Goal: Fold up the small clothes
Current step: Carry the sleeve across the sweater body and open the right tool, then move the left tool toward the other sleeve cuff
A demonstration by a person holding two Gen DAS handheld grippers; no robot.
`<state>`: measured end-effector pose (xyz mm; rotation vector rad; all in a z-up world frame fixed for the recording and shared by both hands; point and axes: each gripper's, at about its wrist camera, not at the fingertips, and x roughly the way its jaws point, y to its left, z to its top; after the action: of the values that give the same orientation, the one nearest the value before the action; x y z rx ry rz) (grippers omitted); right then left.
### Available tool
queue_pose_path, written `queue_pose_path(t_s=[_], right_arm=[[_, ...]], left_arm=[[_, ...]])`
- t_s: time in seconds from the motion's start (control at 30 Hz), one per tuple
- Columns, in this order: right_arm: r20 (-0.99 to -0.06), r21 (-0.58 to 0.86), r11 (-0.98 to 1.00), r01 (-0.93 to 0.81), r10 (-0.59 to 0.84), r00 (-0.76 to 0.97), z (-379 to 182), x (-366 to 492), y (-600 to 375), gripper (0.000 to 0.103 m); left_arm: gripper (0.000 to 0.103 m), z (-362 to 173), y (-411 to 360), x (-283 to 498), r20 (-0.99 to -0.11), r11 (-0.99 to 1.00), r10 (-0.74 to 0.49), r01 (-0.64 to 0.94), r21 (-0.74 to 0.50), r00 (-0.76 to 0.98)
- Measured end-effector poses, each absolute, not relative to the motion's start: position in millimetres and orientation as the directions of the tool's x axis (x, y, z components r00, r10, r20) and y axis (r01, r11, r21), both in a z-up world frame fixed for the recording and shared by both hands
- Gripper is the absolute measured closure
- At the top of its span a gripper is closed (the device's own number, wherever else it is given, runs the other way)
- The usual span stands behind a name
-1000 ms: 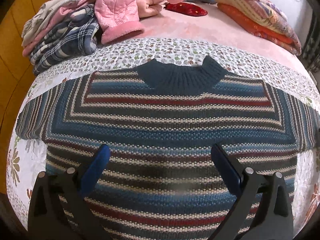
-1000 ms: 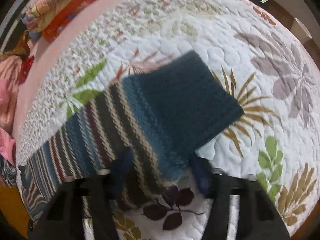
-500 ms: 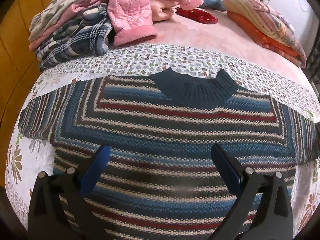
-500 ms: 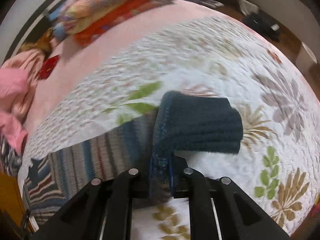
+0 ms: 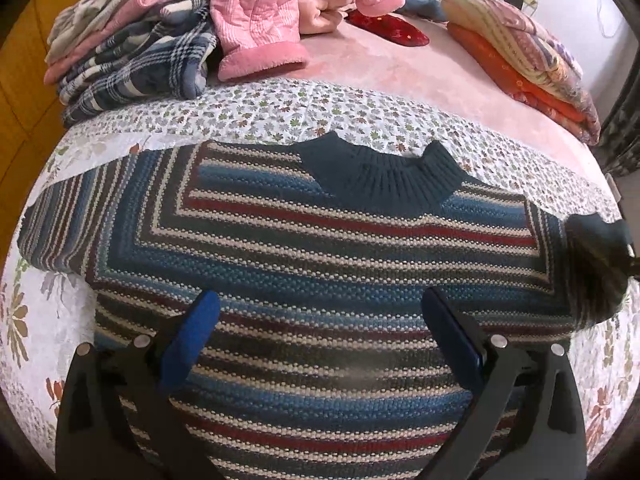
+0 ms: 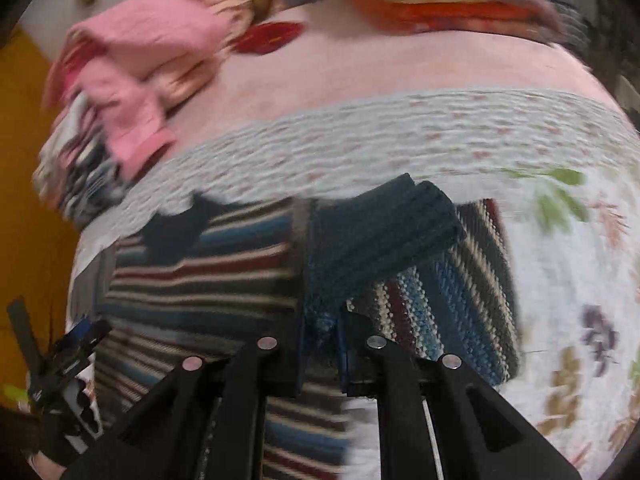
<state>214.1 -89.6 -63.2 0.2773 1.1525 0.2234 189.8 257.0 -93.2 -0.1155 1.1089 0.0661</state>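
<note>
Right hand-held gripper clenches the striped sweater sleeve cuff; left hand-held gripper hovers released above it

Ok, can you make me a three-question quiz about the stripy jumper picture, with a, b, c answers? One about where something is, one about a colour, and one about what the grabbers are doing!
1. Where is the pile of clothes?
a) beyond the striped jumper
b) on the floor
c) on the jumper

2. What colour is the jumper's collar?
a) yellow
b) pink
c) dark teal

3. What is the right gripper doing?
a) hanging open
b) clamped on the sleeve cuff
c) holding a sock

Answers: 1a, it sits behind the collar on the bed; 2c, the ribbed neck is dark teal; 3b, cuff fabric is pinched between its fingers, while the left gripper is open.
</note>
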Motion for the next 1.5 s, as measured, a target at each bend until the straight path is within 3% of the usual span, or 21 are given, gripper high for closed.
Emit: queue_pose_path(t_s=[0.27,0.37,0.47,0.5,0.63,0.77,0.87,1.1,1.27,1.3,1.33,1.47,1.5], right_arm=[[-0.886,0.297,0.928,-0.225,0.356,0.298,-94.3,200.5,5.7,0.091],[-0.915,0.268,0.920,-0.286,0.336,0.223,-109.9,191.9,22.9,0.077],[-0.927,0.254,0.908,-0.334,0.327,0.184,-104.1,184.1,28.5,0.073],[-0.933,0.243,0.906,-0.346,0.316,0.174,-98.7,181.7,26.9,0.067],[-0.956,0.149,0.939,-0.310,0.217,0.199,-59.6,166.2,-5.1,0.062],[-0.946,0.026,0.966,-0.256,0.107,0.306,-18.6,149.0,-41.6,0.048],[-0.936,0.032,0.976,-0.216,0.106,0.337,-4.7,142.6,-61.9,0.047],[-0.950,0.060,0.984,-0.168,0.108,0.294,-23.0,155.2,-73.6,0.044],[-0.953,0.057,0.987,-0.152,0.099,0.286,-33.5,162.0,-74.8,0.044],[-0.953,0.053,0.988,-0.147,0.094,0.288,-34.1,163.0,-76.4,0.044],[-0.952,0.048,0.989,-0.137,0.087,0.292,-34.8,164.0,-79.0,0.044],[-0.951,0.056,0.994,-0.090,0.081,0.298,-38.5,169.7,-93.8,0.044],[-0.951,0.058,0.995,-0.077,0.078,0.298,-40.3,171.6,-97.8,0.044]], left_arm=[[0.003,-100.3,255.4,194.2,-0.903,0.984,-0.097,-0.095,-0.149,0.418],[0.003,-107.0,250.6,195.4,-0.911,0.982,-0.119,-0.088,-0.167,0.395],[0.003,-115.5,243.2,196.0,-0.919,0.979,-0.143,-0.083,-0.185,0.367],[0.003,-118.0,240.2,195.7,-0.922,0.978,-0.153,-0.081,-0.193,0.355],[0.003,-123.1,226.9,195.3,-0.921,0.966,-0.212,-0.073,-0.248,0.327],[0.003,-124.8,197.4,195.0,-0.917,0.963,-0.251,-0.016,-0.269,0.311],[0.003,-128.4,170.4,194.8,-0.916,0.963,-0.266,0.044,-0.265,0.301],[0.003,-139.3,98.6,190.9,-0.931,0.964,-0.220,0.211,-0.162,0.292],[0.004,-153.0,85.9,200.9,-0.947,0.978,-0.167,0.169,-0.124,0.273],[0.010,-154.5,88.2,202.6,-0.946,0.978,-0.176,0.157,-0.137,0.273],[0.030,-155.8,92.1,205.0,-0.941,0.975,-0.201,0.147,-0.166,0.273],[0.057,-156.4,109.2,217.0,-0.914,0.944,-0.329,0.118,-0.309,0.238],[0.070,-152.8,114.9,219.4,-0.898,0.931,-0.364,0.120,-0.344,0.245]])
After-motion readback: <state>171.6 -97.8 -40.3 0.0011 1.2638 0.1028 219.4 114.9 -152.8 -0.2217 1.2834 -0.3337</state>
